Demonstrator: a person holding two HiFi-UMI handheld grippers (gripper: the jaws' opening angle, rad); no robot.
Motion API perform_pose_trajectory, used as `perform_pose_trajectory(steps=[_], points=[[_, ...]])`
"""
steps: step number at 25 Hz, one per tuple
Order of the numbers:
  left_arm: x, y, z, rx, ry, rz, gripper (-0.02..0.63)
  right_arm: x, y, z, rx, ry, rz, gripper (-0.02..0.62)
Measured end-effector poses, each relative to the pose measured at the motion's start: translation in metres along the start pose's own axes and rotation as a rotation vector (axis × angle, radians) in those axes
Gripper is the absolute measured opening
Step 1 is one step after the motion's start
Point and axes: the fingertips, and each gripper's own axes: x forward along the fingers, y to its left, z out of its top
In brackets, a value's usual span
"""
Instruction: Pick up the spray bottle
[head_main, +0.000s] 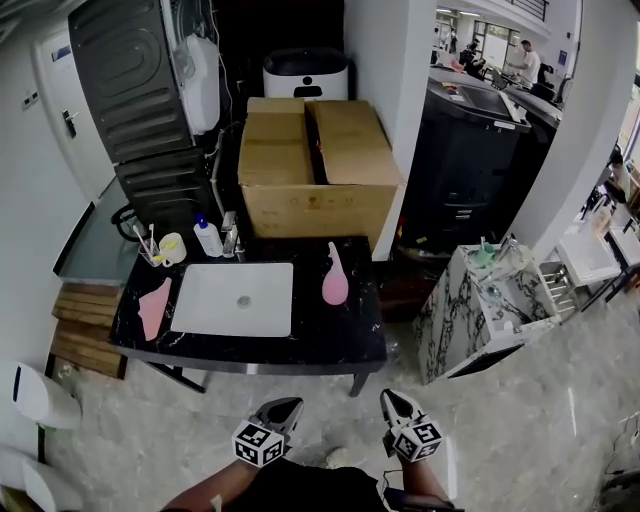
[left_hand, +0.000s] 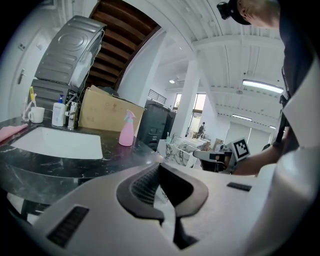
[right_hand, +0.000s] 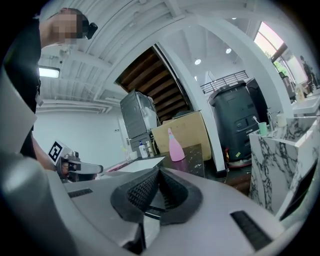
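Short of the counter (head_main: 330, 338), my left gripper (head_main: 284, 407) and right gripper (head_main: 394, 401) seem shut, empty; I'd open one, squaring on the spray bottle (head_main: 335, 280).

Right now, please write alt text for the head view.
A pink plastic spray bottle stands on a black marbled table, right of a white rectangular sink. The left gripper and right gripper, both shut, hover near its front edge.

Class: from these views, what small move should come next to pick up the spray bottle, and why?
Probably advance the right claw toward the spray bottle, opening it on the way: it is shut, empty and short of the counter, whose right side holds the bottle.
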Motion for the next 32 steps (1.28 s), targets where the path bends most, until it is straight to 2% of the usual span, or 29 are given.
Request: perform_pose_trajectory(steps=[7,13,19,24,27,32], points=[[0.027,-0.021,0.011,0.010,0.000,0.005,0.008,-0.010,-0.030,0.006,0.004,0.008,0.016,0.025],[0.055,-0.031,0.023,0.044,0.022,-0.036,0.008,-0.021,-0.057,0.017,0.014,-0.027,-0.038,0.026],[0.094,-0.040,0.039,0.073,0.027,-0.121,0.008,-0.032,-0.077,0.025,0.054,-0.050,-0.115,0.025],[0.130,-0.031,0.055,0.073,0.004,-0.166,0.008,-0.032,-0.094,0.027,0.032,-0.024,-0.169,0.025],[0.145,-0.022,0.076,0.072,-0.029,-0.182,0.008,-0.017,-0.104,0.048,0.035,-0.031,-0.194,0.025],[0.159,0.011,0.109,0.066,-0.088,-0.171,0.008,0.016,-0.125,0.066,-0.048,-0.022,-0.202,0.025]])
